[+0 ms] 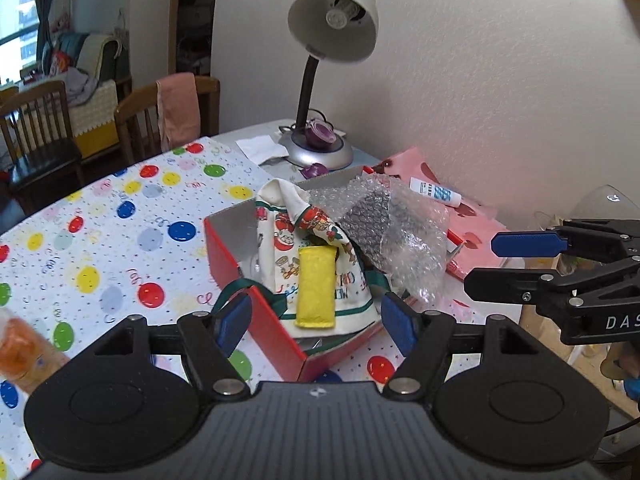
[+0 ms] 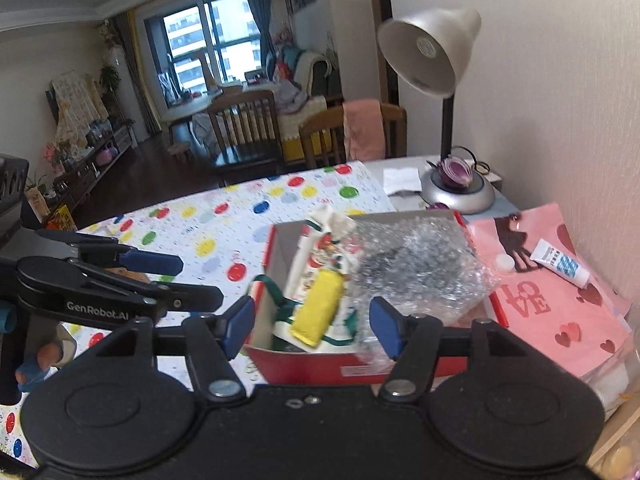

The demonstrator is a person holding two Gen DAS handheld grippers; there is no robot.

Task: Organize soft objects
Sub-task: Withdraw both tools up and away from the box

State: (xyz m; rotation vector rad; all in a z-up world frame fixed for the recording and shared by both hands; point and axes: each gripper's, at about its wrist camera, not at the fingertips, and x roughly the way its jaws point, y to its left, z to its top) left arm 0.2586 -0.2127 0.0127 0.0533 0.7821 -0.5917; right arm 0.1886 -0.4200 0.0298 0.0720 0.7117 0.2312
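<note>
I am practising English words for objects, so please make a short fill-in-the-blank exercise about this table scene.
1. The yellow pouch lies inside the ____ box.
2. Beside the printed cloth in that box sits crumpled bubble ____.
3. The purple onion half rests on the base of the ____.
4. Neither gripper holds anything; both are ____.

Missing words: red; wrap; lamp; open

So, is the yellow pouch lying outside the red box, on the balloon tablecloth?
No, the yellow pouch lies inside the red box, on top of the printed cloth there.
</note>
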